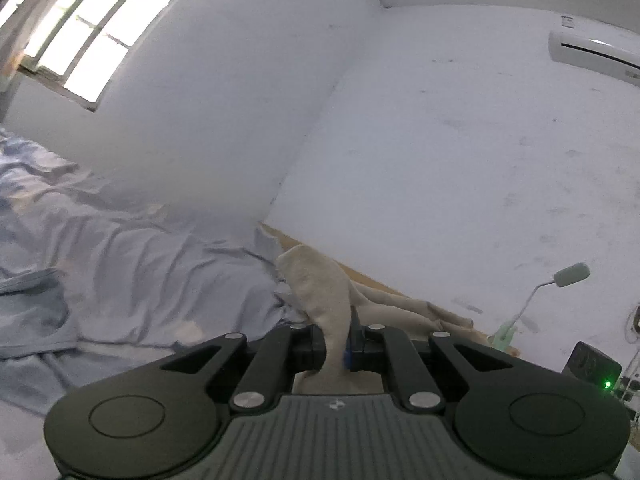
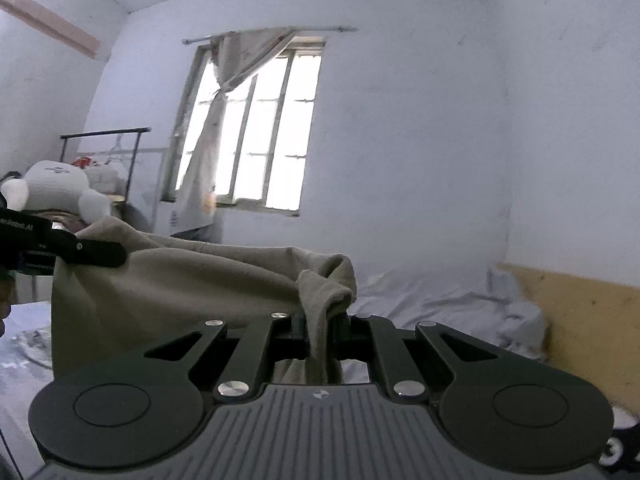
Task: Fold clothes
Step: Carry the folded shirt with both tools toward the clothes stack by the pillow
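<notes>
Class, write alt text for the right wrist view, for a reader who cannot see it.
The right gripper is shut on a bunched edge of a beige garment, which stretches left to the left gripper holding its other end above a bed with a pale sheet. Behind, a bright window with a tied-back curtain sits in a white wall.

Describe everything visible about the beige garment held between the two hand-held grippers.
The beige garment is a soft, fleecy-looking fabric, plain and unpatterned. It hangs lifted above the bed's pale blue sheet, stretched between both tools: the left hand-held gripper is shut on one bunched edge, the right hand-held gripper on another. Between them the top edge sags and the cloth drapes down in loose folds. What kind of garment it is cannot be told.
</notes>
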The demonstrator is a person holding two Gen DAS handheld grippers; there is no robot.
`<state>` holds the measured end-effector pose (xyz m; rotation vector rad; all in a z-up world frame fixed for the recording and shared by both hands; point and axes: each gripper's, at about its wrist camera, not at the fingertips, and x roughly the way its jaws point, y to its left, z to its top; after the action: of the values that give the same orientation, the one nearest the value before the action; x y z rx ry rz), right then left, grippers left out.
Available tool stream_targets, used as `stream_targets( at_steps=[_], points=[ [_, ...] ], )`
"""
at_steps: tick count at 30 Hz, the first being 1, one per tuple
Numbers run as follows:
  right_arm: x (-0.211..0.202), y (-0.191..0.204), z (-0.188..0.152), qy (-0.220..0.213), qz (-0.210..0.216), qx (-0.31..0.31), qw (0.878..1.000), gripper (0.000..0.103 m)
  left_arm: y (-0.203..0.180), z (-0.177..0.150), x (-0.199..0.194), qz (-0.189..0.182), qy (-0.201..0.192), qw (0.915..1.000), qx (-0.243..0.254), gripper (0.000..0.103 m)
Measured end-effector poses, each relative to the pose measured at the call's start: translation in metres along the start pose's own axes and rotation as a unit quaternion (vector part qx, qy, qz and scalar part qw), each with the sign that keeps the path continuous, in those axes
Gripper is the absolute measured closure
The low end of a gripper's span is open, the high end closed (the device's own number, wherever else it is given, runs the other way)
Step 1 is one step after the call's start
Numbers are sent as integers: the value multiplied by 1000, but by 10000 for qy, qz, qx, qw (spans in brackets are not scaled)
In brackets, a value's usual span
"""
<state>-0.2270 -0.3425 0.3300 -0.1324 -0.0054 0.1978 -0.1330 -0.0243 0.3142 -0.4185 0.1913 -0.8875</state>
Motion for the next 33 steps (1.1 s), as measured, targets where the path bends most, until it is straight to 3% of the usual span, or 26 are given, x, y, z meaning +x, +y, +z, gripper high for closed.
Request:
stream_targets(
  at_steps=[10,23,28,33],
  points=[
    [10,-77,21,-39,-605,-346,9976,97,-15,4,111,-503,136,9982,-295,99],
    [32,-183,-20,49,-1394,-257,9899,97,-14,-35,263,-1023,641,9903,-687,99],
    [70,-203,-46,277,-1357,-312,9899,97,28,-51,306,-910,892,9879,-887,99],
    [136,-209,-86,473,-1122,-218,9923,97,101,-77,338,-484,1155,9856,-1135,99]
  ],
)
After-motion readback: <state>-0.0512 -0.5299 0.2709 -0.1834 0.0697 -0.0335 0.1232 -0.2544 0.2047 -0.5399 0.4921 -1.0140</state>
